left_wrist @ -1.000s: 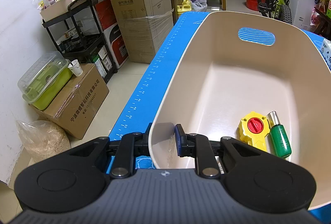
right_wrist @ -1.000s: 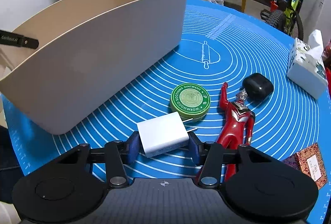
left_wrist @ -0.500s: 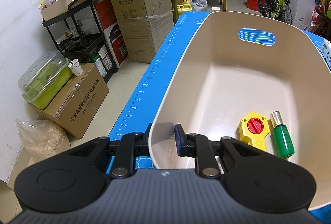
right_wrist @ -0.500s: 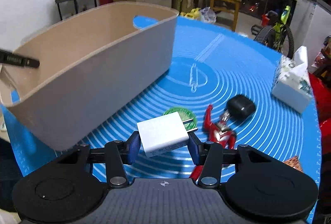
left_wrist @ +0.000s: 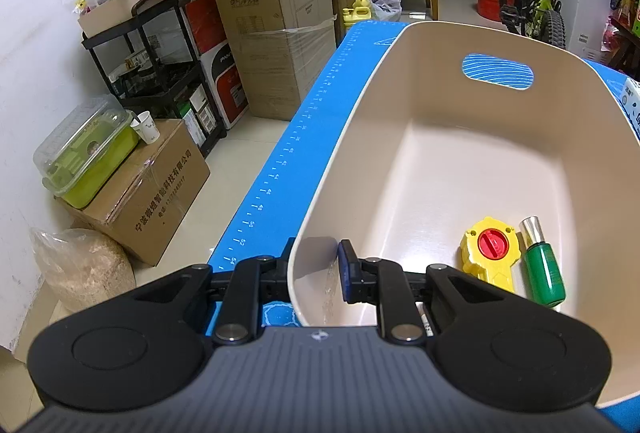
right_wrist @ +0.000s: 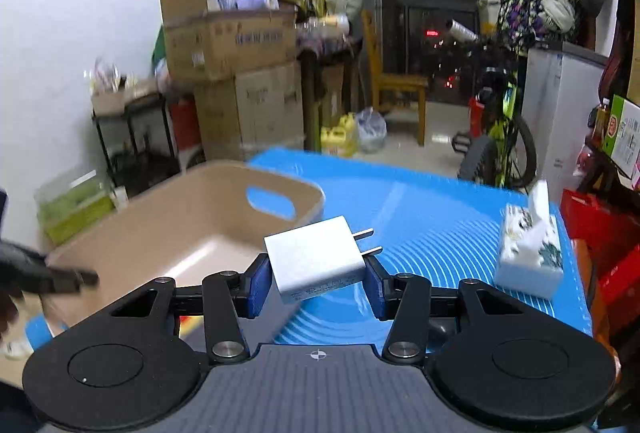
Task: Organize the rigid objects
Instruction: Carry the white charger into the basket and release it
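I am seeing the surface (right_wrist: pixel 420 201) wearing a blue mat with white rings and a ruler edge. The beige bin (left_wrist: pixel 440 161) is sitting directly on it at my left, and a tissue box (right_wrist: pixel 528 253) is sitting well apart near the right edge.

The brown cardboard box (left_wrist: pixel 152 189) on the floor bears black Chinese print; ruler numbers along the blue mat's edge (left_wrist: pixel 280 169) are too small to read.

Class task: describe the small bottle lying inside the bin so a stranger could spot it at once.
Find the big beige plastic bin on the blue mat. Near its front right corner lies a small green bottle with a silver cap, beside a yellow toy with a red knob.
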Tool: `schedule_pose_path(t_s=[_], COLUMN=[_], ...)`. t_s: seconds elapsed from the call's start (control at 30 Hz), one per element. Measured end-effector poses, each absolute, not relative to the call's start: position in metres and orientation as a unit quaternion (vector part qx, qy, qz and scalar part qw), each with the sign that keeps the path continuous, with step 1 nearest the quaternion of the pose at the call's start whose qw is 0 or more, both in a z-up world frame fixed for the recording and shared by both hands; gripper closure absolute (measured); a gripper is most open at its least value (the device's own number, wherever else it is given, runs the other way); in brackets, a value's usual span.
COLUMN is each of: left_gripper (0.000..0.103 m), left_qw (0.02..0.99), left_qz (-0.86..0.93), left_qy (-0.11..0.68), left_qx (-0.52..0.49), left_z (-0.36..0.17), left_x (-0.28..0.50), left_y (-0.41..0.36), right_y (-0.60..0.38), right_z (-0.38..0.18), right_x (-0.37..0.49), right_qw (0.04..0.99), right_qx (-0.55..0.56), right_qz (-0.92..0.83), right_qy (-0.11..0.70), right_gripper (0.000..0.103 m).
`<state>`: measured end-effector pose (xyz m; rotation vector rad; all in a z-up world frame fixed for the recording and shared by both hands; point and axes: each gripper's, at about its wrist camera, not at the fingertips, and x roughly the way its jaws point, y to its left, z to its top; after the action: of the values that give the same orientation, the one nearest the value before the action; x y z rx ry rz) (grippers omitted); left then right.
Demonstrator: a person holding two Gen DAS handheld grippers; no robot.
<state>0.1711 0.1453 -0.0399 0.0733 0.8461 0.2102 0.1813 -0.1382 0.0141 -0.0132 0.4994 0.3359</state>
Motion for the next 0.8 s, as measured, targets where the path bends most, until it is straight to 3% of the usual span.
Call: schedule_pose_path(t_s=[0.43,0.8], left_gripper=[0.081,0.081], left_qw=[0.906,0.905], left_qz=[0.099,0.098], left_qy=[0.411,0.412], left_qx=[0.033,0.033], left_z=[-0.039,-0.039], left_x=[0.172,0.172], left_y=[0.147,0.146], right_y=[-0.069,-0.006], right_z=[0.019,-0.015], right_x=[0.197,0.215], right_qw=[0.948,0.916], right_qx=[0.013,-0.027], right_qz=[0.192,0.213], right_qy=[0.252,0.338], right_gripper=[0.049,0.049])
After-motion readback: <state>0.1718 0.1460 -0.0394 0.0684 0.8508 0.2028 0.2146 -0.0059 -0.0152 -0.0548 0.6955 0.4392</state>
